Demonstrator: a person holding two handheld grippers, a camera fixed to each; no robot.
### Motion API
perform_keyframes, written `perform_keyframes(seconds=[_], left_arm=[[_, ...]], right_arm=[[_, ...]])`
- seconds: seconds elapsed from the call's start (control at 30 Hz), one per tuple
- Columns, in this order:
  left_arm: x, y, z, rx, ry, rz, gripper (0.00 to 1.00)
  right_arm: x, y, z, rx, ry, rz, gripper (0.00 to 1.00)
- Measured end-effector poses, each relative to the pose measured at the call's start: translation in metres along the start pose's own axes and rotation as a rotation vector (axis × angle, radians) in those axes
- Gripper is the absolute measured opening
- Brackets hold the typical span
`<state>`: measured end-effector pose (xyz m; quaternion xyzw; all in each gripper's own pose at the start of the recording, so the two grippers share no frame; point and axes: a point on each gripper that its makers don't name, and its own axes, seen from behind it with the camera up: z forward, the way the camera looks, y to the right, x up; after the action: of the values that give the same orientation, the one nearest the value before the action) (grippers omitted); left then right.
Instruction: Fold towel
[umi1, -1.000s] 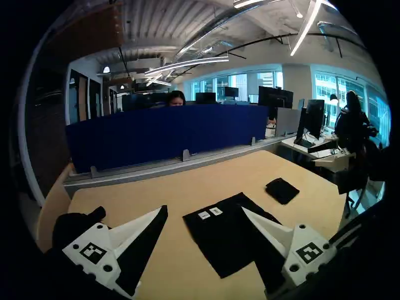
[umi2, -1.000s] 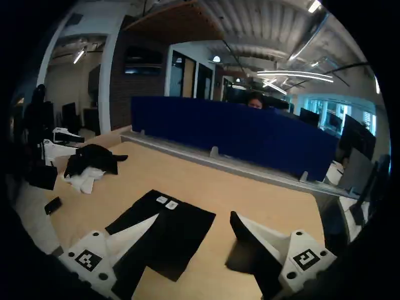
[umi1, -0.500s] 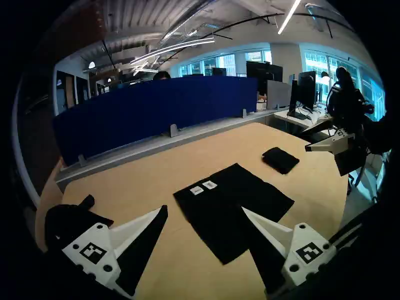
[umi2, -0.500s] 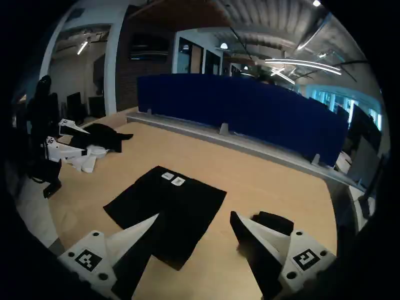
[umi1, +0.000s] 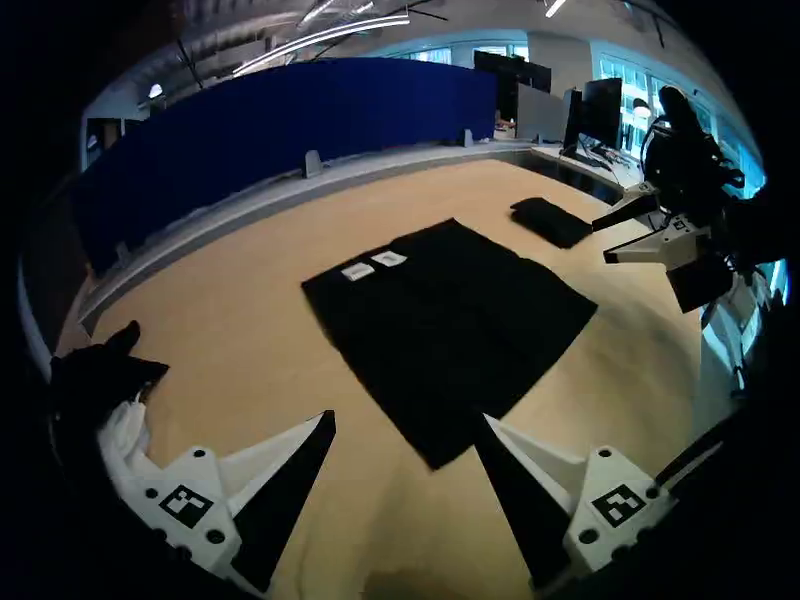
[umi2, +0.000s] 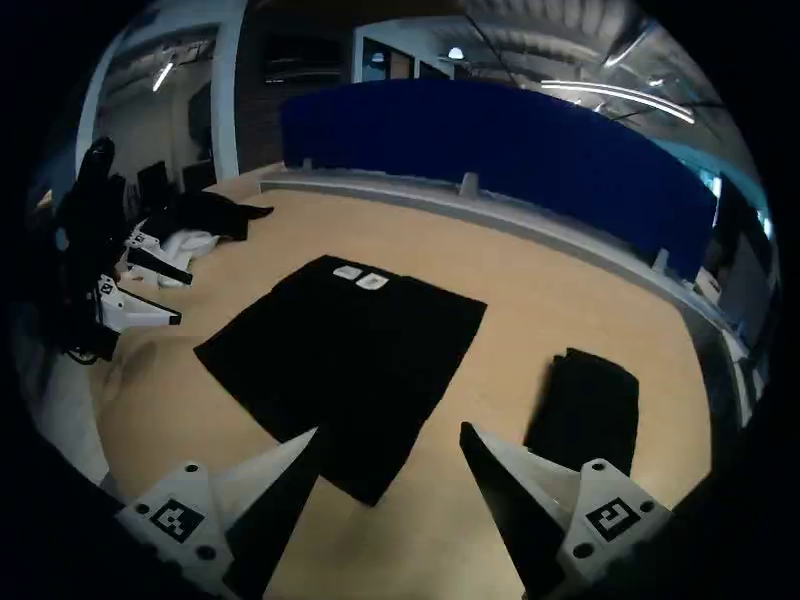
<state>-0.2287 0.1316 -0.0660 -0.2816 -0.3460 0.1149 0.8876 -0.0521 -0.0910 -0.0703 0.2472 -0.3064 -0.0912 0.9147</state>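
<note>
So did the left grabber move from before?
Yes. The left gripper tipped down and came closer to the black towel: the blue divider slid up toward the top of its view.

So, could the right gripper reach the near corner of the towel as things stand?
Probably yes. The right gripper is open, and the near corner of the towel lies flat just ahead of it with nothing over it. The folded cloth sits off to one side.

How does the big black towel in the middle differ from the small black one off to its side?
The big towel lies spread flat; the small towel is folded compact. The big towel shows two white tags at its far edge; the small towel shows none. Both are black, on the table.
</note>
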Motion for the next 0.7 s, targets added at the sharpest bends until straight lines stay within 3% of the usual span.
perform_keyframes(seconds=[0.3,0.7], left_arm=[[-0.034,0.015,0.018,-0.069,-0.1,-0.022,0.99],[-0.05,0.02,0.024,-0.079,-0.145,0.0,0.97]], right_arm=[[-0.037,-0.013,0.014,0.033,-0.079,-0.017,1.0],[-0.067,-0.013,0.021,0.047,-0.147,-0.04,0.96]])
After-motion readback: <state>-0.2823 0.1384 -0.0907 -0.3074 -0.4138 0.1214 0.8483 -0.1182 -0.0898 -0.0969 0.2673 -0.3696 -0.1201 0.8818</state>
